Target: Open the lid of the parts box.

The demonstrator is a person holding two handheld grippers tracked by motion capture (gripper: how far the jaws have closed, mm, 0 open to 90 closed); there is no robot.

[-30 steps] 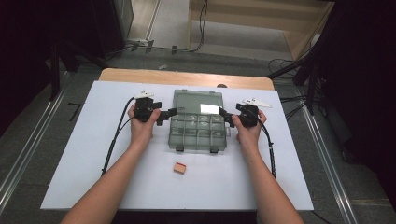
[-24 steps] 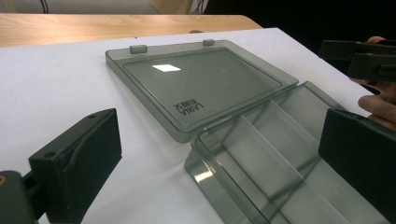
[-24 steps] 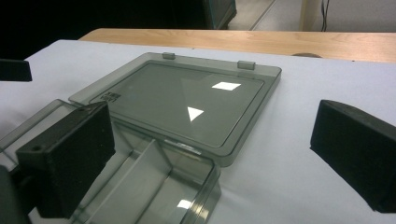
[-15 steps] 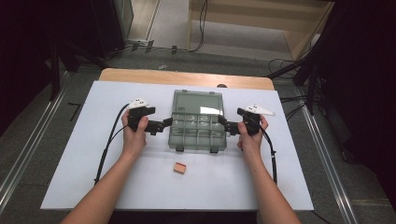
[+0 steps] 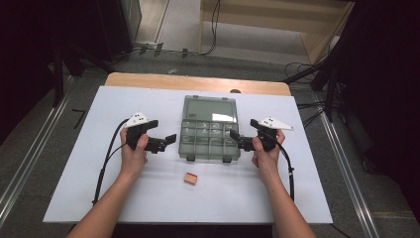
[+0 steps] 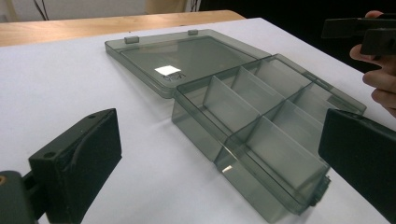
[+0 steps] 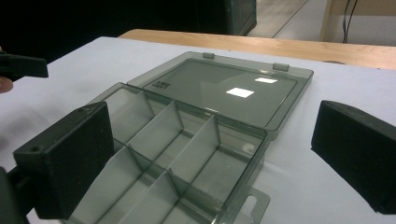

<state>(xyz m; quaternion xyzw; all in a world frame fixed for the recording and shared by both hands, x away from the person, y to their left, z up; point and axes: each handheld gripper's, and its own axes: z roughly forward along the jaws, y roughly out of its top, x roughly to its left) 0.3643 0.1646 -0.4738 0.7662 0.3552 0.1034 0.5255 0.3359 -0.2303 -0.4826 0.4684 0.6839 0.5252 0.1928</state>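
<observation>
A smoky clear compartment box (image 5: 210, 141) lies in the middle of the white table, its lid (image 5: 209, 110) folded flat behind it and its several compartments bare. My left gripper (image 5: 167, 142) is open a little left of the box and does not touch it. Its jaws have just been opening, with nothing between them. My right gripper (image 5: 235, 139) is open at the box's right edge. In the left gripper view the box (image 6: 261, 135) lies ahead of the wide jaws (image 6: 219, 135). In the right gripper view a box corner (image 7: 177, 154) sits low between the jaws (image 7: 212, 128), pads off it. A small tan block (image 5: 190, 178) lies in front of the box.
The white table top (image 5: 74, 163) has a wooden strip (image 5: 148, 80) along its far edge. Cables trail from both grippers toward the near edge. Dark floor, metal rails and cables surround the table. The right gripper's jaw (image 6: 359, 30) appears far off in the left gripper view.
Both hands have drawn back toward the near edge. The left gripper has also slid left, away from the box's side. The box and the tan block have not moved.
</observation>
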